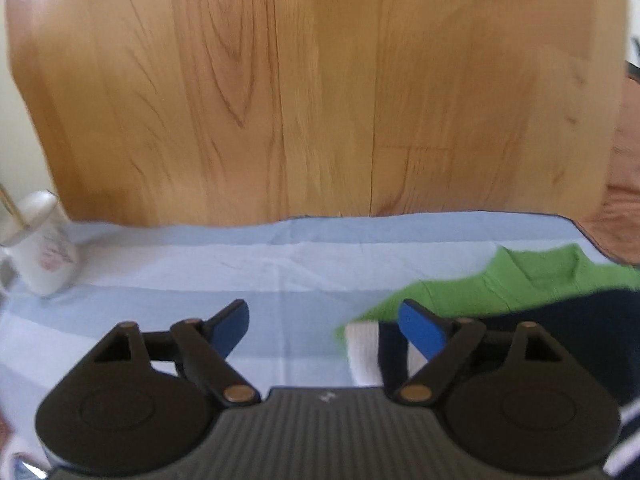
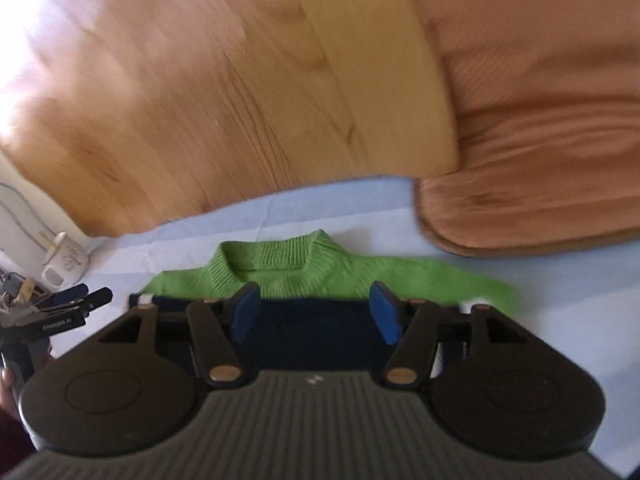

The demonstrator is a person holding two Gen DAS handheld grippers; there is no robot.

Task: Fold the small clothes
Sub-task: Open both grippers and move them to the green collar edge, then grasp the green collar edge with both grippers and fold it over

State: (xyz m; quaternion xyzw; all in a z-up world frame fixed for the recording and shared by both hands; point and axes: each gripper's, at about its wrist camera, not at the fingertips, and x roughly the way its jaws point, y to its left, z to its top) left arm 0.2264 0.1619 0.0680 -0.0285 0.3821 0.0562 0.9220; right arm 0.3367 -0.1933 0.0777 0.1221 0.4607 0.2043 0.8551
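Both the left gripper [image 1: 323, 330] and right gripper [image 2: 316, 312] are gaping wide, empty, over the green-and-navy sweater [image 2: 320, 280] lying mid-frame on the pale blue cloth [image 1: 200, 264], bare cloth stretching left toward the white mug [image 1: 42, 248].

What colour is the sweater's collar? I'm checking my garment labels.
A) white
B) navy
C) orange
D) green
D: in the right wrist view the ribbed collar is bright green, like the shoulders of the sweater, whose body below turns navy, lying on the light blue cloth.
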